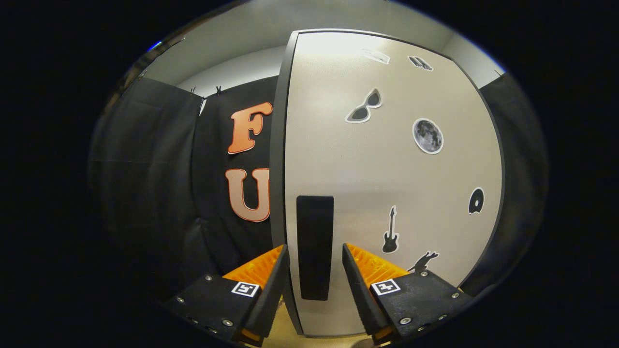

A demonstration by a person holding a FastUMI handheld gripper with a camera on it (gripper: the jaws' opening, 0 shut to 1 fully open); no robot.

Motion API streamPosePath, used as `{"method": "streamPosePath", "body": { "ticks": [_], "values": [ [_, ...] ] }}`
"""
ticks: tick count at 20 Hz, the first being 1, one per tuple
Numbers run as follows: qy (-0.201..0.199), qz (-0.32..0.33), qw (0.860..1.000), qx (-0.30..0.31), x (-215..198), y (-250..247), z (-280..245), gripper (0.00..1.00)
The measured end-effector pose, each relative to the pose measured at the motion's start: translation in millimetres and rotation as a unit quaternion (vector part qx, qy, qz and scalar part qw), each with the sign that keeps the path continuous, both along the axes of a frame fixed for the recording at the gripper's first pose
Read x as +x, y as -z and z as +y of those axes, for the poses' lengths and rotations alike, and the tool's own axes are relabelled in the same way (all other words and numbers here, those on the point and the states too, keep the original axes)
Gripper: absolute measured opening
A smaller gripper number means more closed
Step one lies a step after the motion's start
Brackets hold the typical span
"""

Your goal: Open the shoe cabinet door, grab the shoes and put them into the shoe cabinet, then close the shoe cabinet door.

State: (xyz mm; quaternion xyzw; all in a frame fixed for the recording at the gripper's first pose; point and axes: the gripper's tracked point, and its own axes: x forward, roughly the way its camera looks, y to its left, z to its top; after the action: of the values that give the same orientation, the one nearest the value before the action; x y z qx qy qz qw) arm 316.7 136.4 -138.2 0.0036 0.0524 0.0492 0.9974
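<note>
Black cloth hangs as the booth wall (159, 159) behind everything, with a pale ceiling (242, 43) up top. Right up close is the shoe cabinet door (387, 183), light grey with a dark edge, covered in stickers: sunglasses (363, 106), a moon (428, 136), a black guitar (390, 231) and a few more. Its black handle (315, 246), a tall vertical bar, sits near the door's left edge. The gripper (315, 270) is spread wide, and the handle stands right in the gap between the two fingers (271, 285), neither one pressing on it as far as I can see. Door looks closed-ish, can't tell for sure.
</note>
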Motion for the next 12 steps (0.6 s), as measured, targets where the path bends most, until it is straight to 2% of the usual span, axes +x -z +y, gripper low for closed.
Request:
{"method": "streamPosePath", "body": {
  "ticks": [3, 6, 7, 9, 12],
  "values": [
    [0.003, 0.005, 1.0, -0.002, 5.3, 4.6, -3.0, 0.62],
    [0.003, 0.0, 1.0, 0.003, 6.3, 4.0, -3.0, 0.5],
    [-0.002, -0.003, 1.0, 0.002, 6.1, 3.2, -0.2, 0.49],
    [0.002, -0.005, 1.0, -0.002, 6.5, 3.0, 0.3, 0.39],
    [0.012, -0.002, 1.0, 0.008, 5.9, 3.9, 0.8, 0.35]
  ]
}}
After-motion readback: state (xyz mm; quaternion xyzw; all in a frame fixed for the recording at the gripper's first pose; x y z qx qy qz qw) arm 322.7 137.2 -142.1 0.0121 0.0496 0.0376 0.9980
